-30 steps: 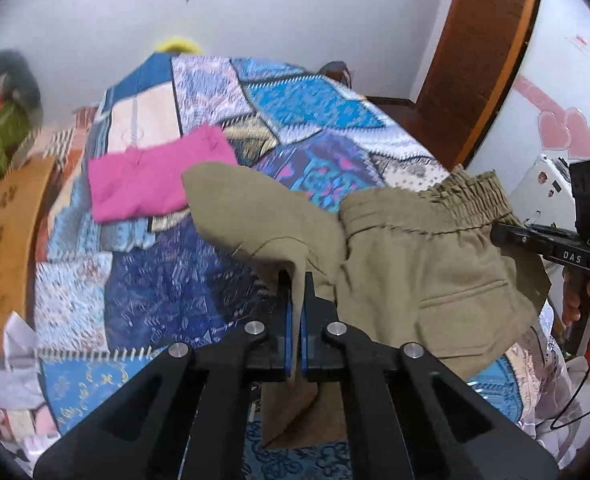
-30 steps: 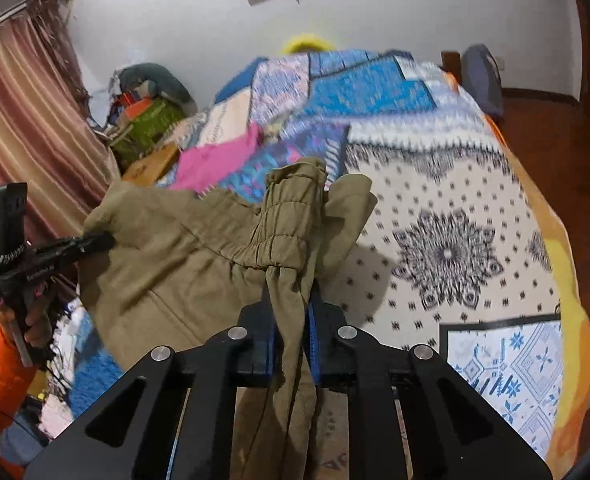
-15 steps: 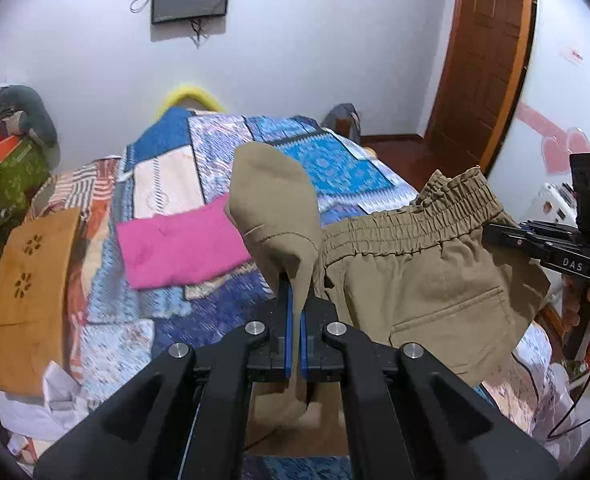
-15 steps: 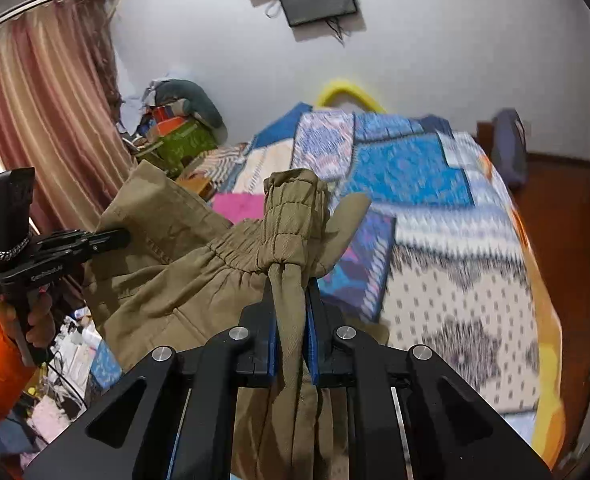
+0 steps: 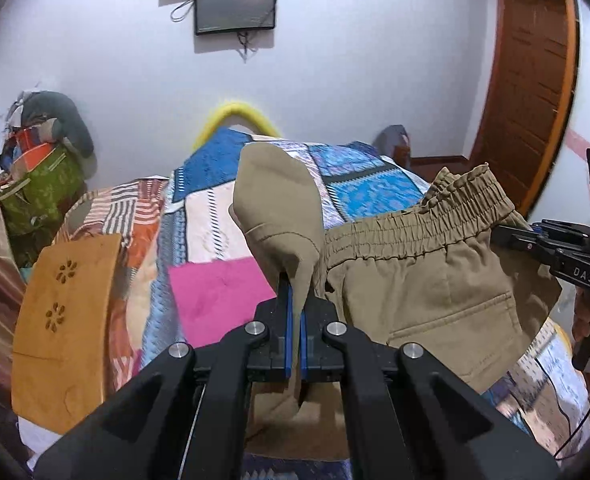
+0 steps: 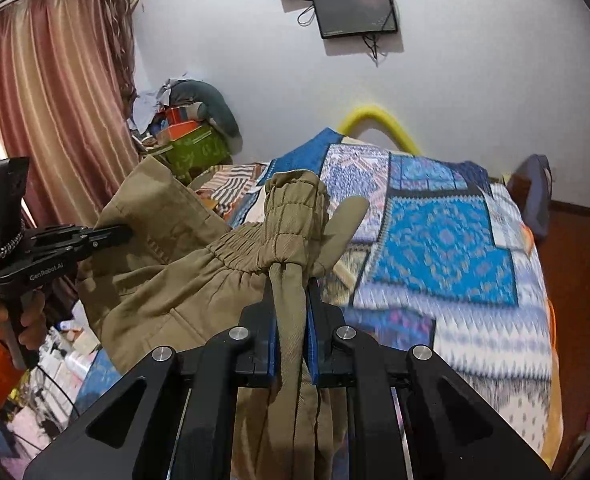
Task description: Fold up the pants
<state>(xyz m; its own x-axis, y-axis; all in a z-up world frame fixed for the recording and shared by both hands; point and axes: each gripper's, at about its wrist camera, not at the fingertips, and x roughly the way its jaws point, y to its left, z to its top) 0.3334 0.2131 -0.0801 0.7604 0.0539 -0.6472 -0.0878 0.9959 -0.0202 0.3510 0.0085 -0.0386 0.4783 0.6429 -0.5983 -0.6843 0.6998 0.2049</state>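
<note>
While the left gripper pinches a flap of the pants between closed jaws, the right gripper clamps the bunched waistband, its jaws held slightly apart by the thick fabric. Between them the pants hang in the air above the bed, where a pink cloth lies.
</note>
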